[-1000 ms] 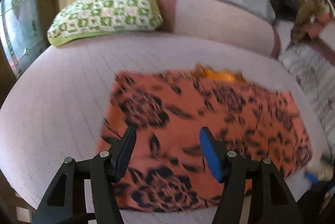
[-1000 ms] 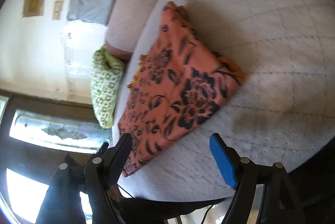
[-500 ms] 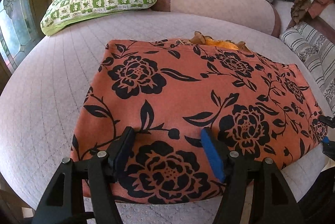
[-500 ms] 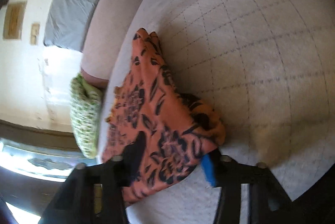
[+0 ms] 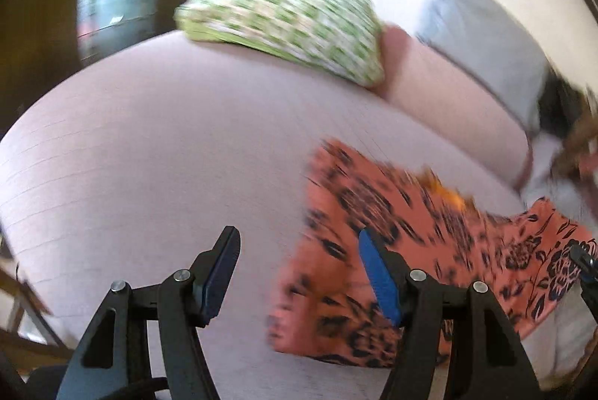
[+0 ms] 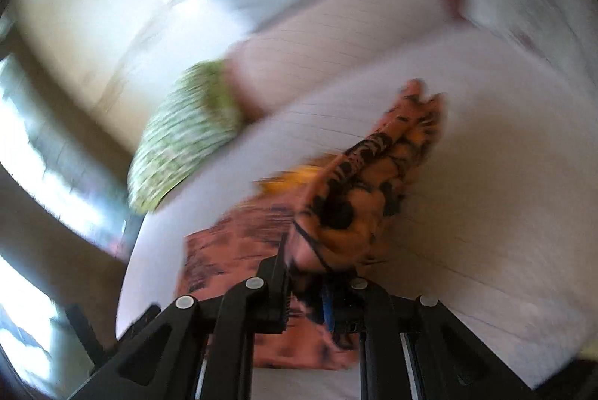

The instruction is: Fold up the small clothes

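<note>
An orange cloth with a black flower print lies on the pale quilted bed. My left gripper hovers open over the bed at the cloth's left edge, with only its blue finger above the fabric and nothing between the pads. In the right wrist view the right gripper has its jaws closing on a bunched corner of the cloth, which rises from the bed as a raised fold. That gripper's tip shows at the right edge of the left wrist view, on the cloth's lifted right end.
A green checked pillow rests at the back of the bed against a pink bolster. A grey cushion leans behind it. More clothes are heaped at the far right. A window is on the left.
My right gripper closed on the cloth's right corner and lifted it off the bed. My left gripper slid left, off the cloth's middle to its left edge, still open.
</note>
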`<state>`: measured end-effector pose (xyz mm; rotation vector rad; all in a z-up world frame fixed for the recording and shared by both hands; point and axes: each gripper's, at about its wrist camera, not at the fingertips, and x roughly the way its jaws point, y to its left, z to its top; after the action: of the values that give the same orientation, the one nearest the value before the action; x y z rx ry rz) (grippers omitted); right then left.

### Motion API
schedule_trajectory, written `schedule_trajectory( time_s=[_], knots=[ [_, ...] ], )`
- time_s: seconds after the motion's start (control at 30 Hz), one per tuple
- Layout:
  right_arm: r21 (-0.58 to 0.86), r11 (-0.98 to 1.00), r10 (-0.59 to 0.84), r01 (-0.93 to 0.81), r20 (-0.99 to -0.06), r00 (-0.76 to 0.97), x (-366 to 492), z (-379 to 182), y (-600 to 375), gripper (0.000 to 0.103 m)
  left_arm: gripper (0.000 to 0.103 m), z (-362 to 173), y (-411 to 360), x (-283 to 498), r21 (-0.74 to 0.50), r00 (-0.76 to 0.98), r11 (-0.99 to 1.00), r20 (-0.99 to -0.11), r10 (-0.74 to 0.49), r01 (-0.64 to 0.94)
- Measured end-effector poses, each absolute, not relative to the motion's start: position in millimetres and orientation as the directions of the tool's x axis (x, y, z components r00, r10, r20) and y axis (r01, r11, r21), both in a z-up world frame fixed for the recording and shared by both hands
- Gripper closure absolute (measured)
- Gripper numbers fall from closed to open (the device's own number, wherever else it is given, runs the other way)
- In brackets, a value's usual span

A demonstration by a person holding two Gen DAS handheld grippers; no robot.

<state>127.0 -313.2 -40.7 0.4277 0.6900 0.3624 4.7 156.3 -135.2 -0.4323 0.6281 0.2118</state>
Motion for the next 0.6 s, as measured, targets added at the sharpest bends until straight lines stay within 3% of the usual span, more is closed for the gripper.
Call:
schedule_trajectory(
  time_s=[0.17, 0.27, 0.37, 0.6],
  knots=[
    [0.359, 0.822, 0.57, -0.442, -0.533, 0.625, 122.8, -24.9, -171.7, 0.089, 0.036, -132.9, 208.6, -33.5, -0.365, 0.798, 0.81, -0.57, 0.195, -0.458],
    [0.352, 0.771, 0.612, -0.53, -0.64, 0.465, 132.2, -69.6, -92.3, 0.089, 0.036, -145.9, 225.8, -36.5, -0.389, 0.776, 0.774, -0.599, 0.199, -0.499],
    [0.33, 0.781, 0.534, -0.53, -0.794, 0.292, 150.3, -142.6, -39.7, 0.087, 0.036, -156.5, 231.5, -31.5, -0.404, 0.758, 0.763, -0.631, 0.167, -0.505],
    [0.362, 0.737, 0.618, -0.571, -0.704, 0.35, 136.6, -102.1, -45.0, 0.088, 0.036, -158.6, 222.7, -21.3, -0.414, 0.766, 0.778, -0.63, 0.13, -0.473]
  ],
)
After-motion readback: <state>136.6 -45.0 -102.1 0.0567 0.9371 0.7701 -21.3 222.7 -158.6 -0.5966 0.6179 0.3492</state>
